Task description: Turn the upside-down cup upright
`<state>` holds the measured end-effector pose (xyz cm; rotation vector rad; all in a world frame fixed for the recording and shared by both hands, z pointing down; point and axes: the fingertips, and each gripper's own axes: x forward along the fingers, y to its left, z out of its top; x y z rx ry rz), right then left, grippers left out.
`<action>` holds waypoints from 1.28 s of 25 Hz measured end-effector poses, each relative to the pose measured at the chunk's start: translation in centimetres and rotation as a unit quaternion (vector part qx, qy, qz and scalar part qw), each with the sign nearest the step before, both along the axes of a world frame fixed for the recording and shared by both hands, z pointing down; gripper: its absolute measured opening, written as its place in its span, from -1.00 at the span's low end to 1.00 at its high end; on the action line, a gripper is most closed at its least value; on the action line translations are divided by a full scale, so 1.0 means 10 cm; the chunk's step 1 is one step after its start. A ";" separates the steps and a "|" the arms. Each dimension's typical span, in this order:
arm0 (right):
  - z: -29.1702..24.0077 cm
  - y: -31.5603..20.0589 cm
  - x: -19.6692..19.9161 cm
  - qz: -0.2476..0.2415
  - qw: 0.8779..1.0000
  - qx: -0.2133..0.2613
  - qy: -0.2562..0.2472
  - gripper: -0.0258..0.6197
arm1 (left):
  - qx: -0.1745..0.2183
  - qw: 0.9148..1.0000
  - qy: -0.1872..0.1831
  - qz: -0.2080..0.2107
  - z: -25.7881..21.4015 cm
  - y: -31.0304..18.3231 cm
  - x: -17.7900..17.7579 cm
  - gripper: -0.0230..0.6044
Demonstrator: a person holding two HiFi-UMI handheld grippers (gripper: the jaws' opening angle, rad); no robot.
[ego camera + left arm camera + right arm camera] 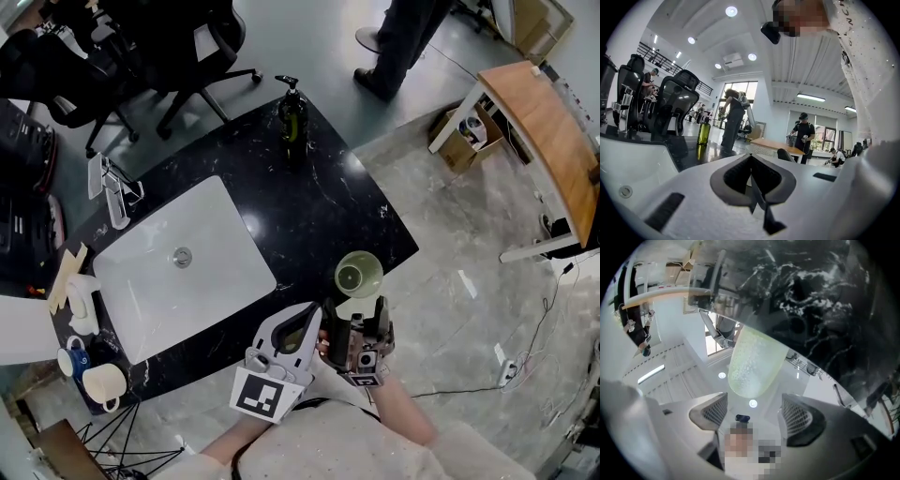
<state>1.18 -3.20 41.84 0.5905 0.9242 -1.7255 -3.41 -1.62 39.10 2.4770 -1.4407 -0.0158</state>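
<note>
Your head view looks steeply down on the black counter (309, 206). Your left gripper view looks low and level across it, sharing the green bottle (703, 132). Your right gripper view, rolled upside down, faces the cup (752, 364) closely, also shared overhead.

Left tool (752, 180) jaws together, right tool (752, 411) jaws apart

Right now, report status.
Left gripper shut, empty. Right gripper open, short of cup. Cup on counter edge, apparently base-up. Nothing between jaws and cup.
</note>
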 end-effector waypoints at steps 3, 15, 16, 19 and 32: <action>-0.07 0.10 0.06 0.020 0.999 0.020 0.028 0.13 | 0.000 1.000 0.005 0.007 -0.02 0.04 0.02 -0.90; -0.07 0.42 0.36 0.164 0.765 0.193 0.592 -0.87 | 0.035 0.999 -0.002 0.038 0.02 0.16 0.13 -0.90; -0.06 0.42 0.42 0.178 0.723 0.204 0.636 -0.87 | 0.036 0.998 -0.001 0.042 0.02 0.17 0.15 -0.90; -0.14 0.47 0.46 0.198 0.610 0.252 0.725 -0.87 | 0.036 0.998 0.004 0.050 0.01 0.20 0.22 -0.90; -0.37 0.55 0.31 0.265 0.394 0.318 0.821 -0.90 | 0.053 0.996 0.008 0.069 -0.10 0.28 0.36 -0.90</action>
